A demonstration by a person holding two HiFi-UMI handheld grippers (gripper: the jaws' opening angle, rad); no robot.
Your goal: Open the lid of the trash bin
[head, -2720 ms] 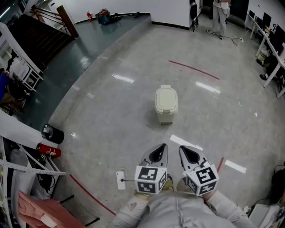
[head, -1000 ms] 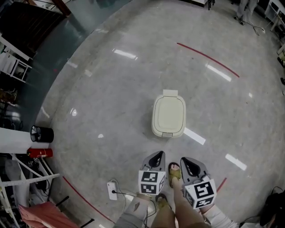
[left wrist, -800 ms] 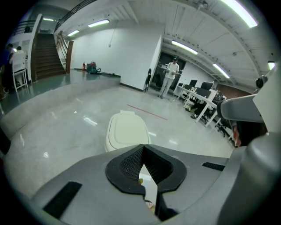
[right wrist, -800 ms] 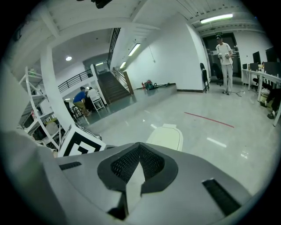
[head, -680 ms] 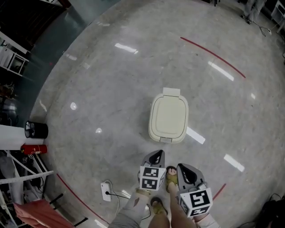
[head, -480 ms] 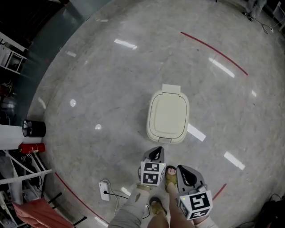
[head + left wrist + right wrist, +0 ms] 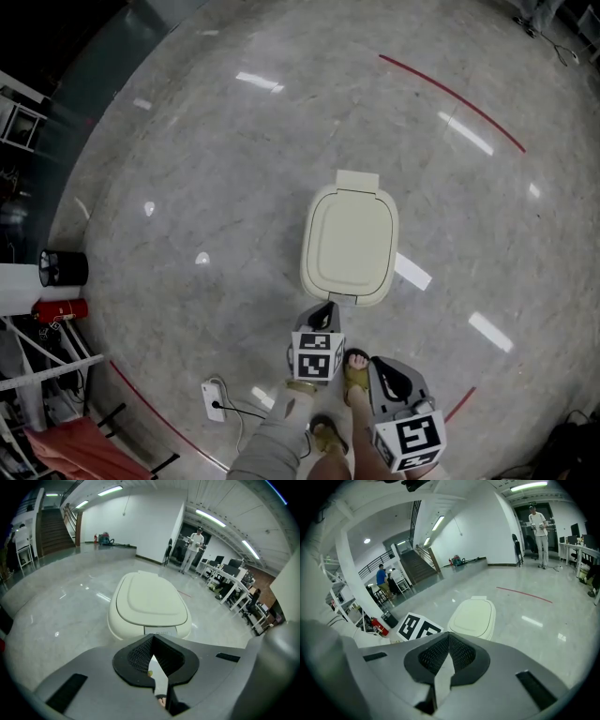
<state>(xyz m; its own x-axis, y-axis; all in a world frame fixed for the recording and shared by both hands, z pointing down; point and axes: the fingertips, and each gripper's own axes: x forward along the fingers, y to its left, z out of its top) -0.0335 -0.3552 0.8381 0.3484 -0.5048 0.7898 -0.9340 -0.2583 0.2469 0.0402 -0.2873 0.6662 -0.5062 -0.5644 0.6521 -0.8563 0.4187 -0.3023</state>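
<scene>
Trash bin lid point(image 7: 350, 239) shut; its front tab point(image 7: 161, 632) reads PUSH, near left gripper point(image 7: 325, 309).

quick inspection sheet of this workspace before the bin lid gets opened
surface: glossy grey floor, red lines marked on it
job's things: trash bin, lid down, push tab facing the person
clutter: black pail, fire extinguisher at the left edge
grippers: left gripper shut, empty, near the bin's front; right gripper shut, empty, farther back
cables: power strip with lead on the floor
surroundings: staircase, person standing far off
</scene>
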